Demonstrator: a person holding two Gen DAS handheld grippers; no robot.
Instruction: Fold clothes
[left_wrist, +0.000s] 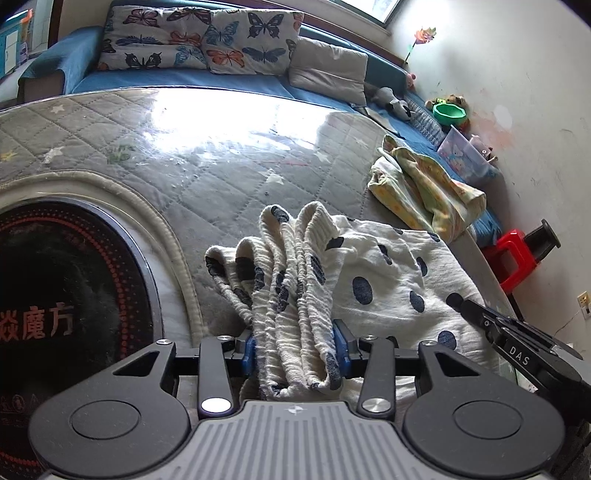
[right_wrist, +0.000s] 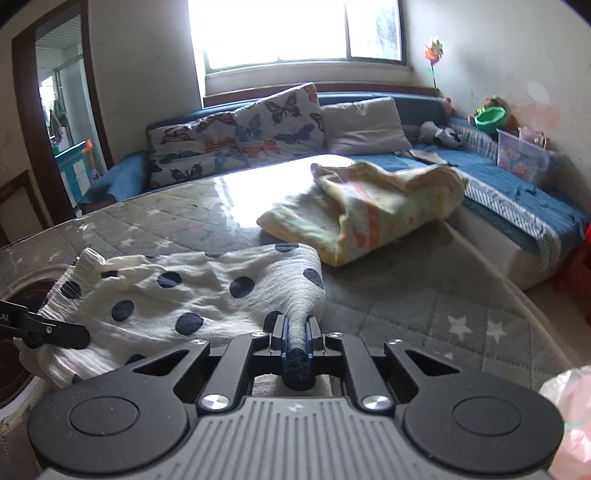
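Observation:
A white garment with dark blue dots (left_wrist: 388, 280) lies on the quilted grey table (left_wrist: 221, 177). My left gripper (left_wrist: 297, 350) is shut on its bunched, ribbed waistband end. My right gripper (right_wrist: 297, 343) is shut on the other end of the dotted garment (right_wrist: 192, 295), pinching a fold between its blue pads. The right gripper also shows at the right edge of the left wrist view (left_wrist: 517, 343); the left gripper's tip shows at the left edge of the right wrist view (right_wrist: 44, 328). A yellow patterned garment (right_wrist: 369, 210) lies crumpled farther back on the table (right_wrist: 406, 295).
A round black heater plate (left_wrist: 66, 295) is set into the table at the left. A blue sofa (right_wrist: 517, 192) with butterfly cushions (right_wrist: 258, 125) runs behind and to the right. A red stool (left_wrist: 513, 254), a clear box (right_wrist: 521, 155) and toys stand by the wall.

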